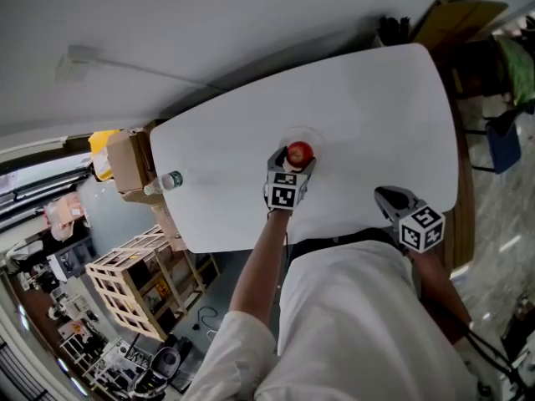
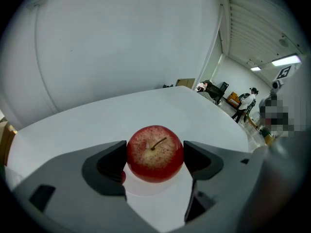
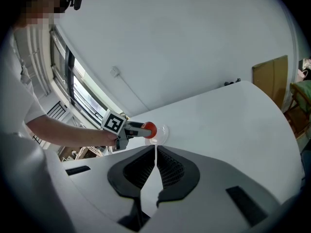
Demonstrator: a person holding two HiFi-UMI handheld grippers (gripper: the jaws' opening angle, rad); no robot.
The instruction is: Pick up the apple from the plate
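A bottle (image 1: 170,180) rests, seemingly on cardboard (image 1: 125,161), beside the white table (image 1: 376,115).

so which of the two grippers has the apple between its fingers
The left gripper: its fingers press the apple from both sides. The right gripper has its fingers closed together on nothing.

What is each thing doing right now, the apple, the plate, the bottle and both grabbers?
left gripper: shut on the apple.
apple: stem up, squeezed between the jaws.
plate: flat on the table, under the apple.
right gripper: shut, empty, away from the plate.
bottle: lying on its side at the table's edge.
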